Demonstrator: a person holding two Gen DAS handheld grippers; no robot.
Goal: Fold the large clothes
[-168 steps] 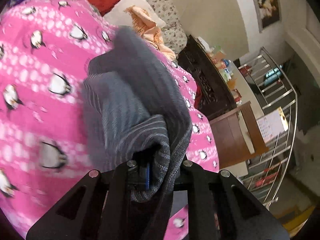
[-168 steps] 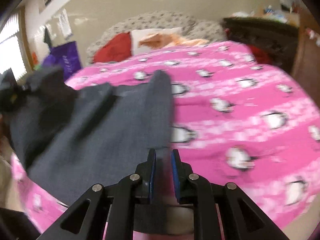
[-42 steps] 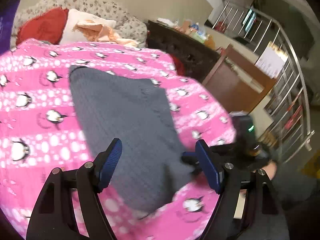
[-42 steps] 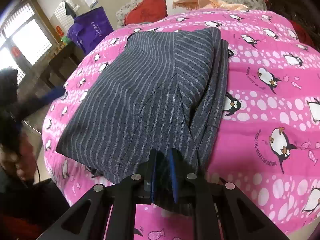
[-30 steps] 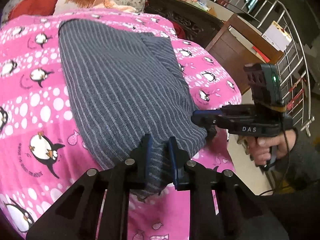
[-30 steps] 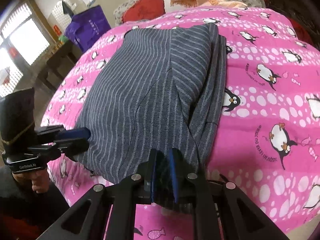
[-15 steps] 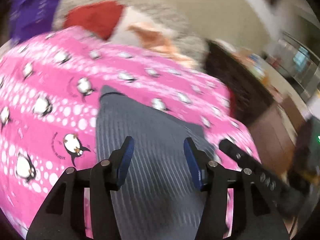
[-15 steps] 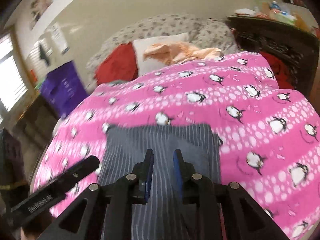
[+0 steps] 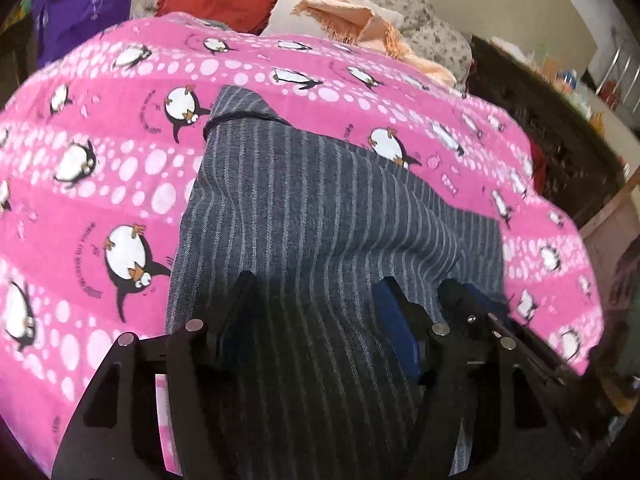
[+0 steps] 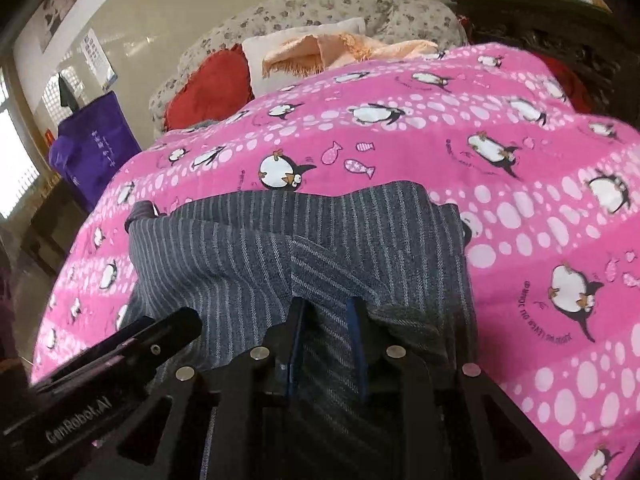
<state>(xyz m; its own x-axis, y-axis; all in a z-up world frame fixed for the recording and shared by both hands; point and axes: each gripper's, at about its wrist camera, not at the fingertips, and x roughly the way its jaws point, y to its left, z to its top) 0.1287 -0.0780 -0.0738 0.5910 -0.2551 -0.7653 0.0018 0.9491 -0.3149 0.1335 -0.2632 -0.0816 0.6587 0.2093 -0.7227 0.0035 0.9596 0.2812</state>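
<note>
Left hand-held gripper (image 9: 316,292): fingers spread wide apart, hovering over the folded dark-grey pinstriped woven garment (image 9: 304,216), nothing pinched between them. Right hand-held gripper (image 10: 326,316): fingers close together w/ a fold of the garment's near edge clamped between the blue pads (image 10: 354,320). Garment lies on the pink penguin-print bedspread (image 10: 460,152), near the front edge of bed, striped layers stacked. At head of bed: red cushion (image 10: 212,88), white pillow w/ peach fringed cloth (image 10: 340,50) on it. Purple bag (image 10: 94,144) beside bed, left
</note>
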